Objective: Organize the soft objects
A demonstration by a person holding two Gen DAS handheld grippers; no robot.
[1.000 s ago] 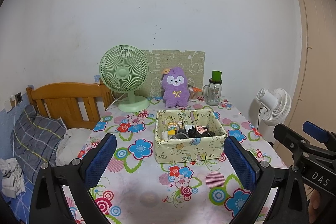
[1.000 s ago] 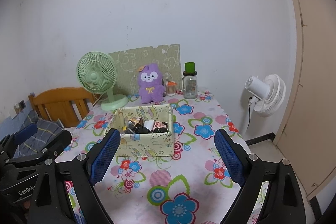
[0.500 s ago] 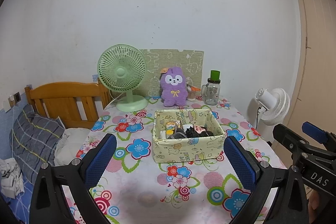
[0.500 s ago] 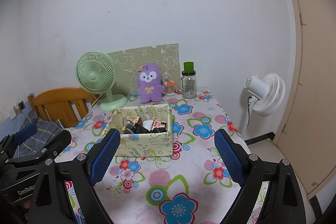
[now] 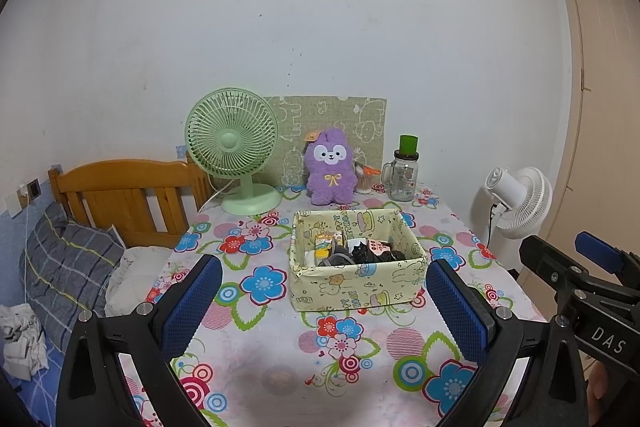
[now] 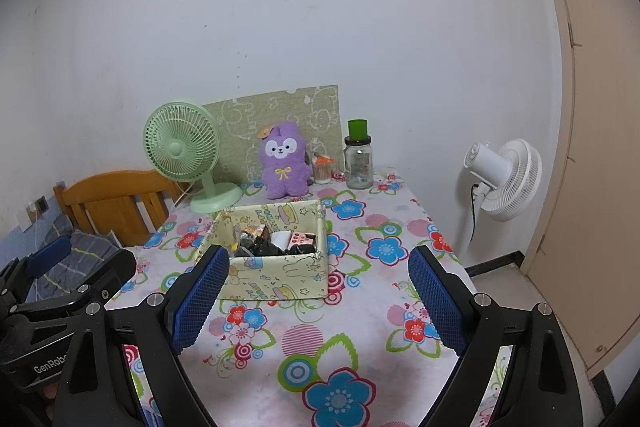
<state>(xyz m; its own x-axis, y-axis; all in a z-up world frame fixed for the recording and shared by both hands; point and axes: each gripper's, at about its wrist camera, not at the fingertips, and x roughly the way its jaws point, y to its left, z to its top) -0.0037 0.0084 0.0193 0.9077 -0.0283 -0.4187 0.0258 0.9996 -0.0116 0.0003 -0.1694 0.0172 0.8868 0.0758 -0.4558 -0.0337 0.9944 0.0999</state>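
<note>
Bedroom: wooden bed (image 5: 120,195), pillow (image 5: 64,275)

White wall (image 5: 320,7), wooden headboard (image 5: 124,187)

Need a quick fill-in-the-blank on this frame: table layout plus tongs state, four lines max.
1. The plush toy sitting against the wall is coloured ____.
2. The patterned fabric box stands in the middle of the table with its top ____.
3. The glass jar beside the plush wears a ____ cap.
4. The left tongs and right tongs both have jaws that are ____, with nothing between them.

Missing words: purple; open; green; open
</note>
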